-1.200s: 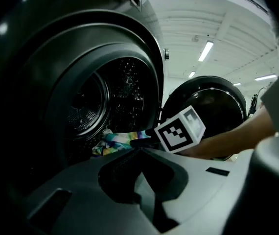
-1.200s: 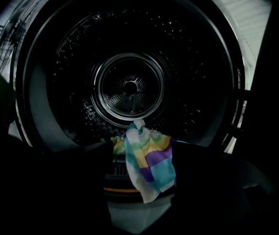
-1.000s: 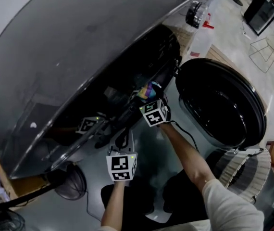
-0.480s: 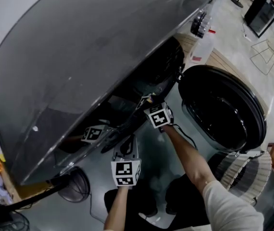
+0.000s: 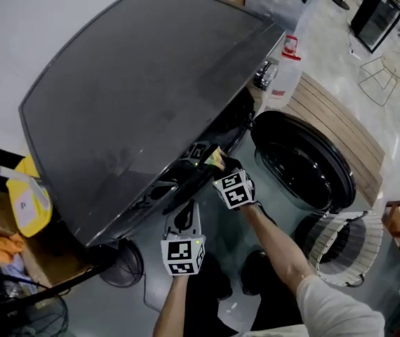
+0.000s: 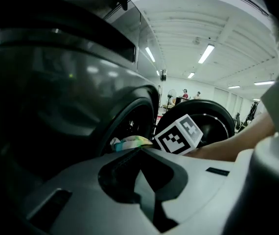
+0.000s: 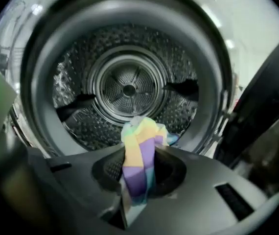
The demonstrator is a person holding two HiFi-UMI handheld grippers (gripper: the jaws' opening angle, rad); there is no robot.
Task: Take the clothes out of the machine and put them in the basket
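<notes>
Well, the machine [image 5: 137,97] fills the far left and the basket [image 5: 340,248] waits near right. The right gripper [image 7: 138,180], whose jaws have just been closing, is clamped on the pastel cloth [image 7: 142,136] at the mouth of the drum [image 7: 129,89]; draw it fully clear before swinging right. The left gripper [image 6: 140,163] is closed and empty. No lettering is legible.
</notes>
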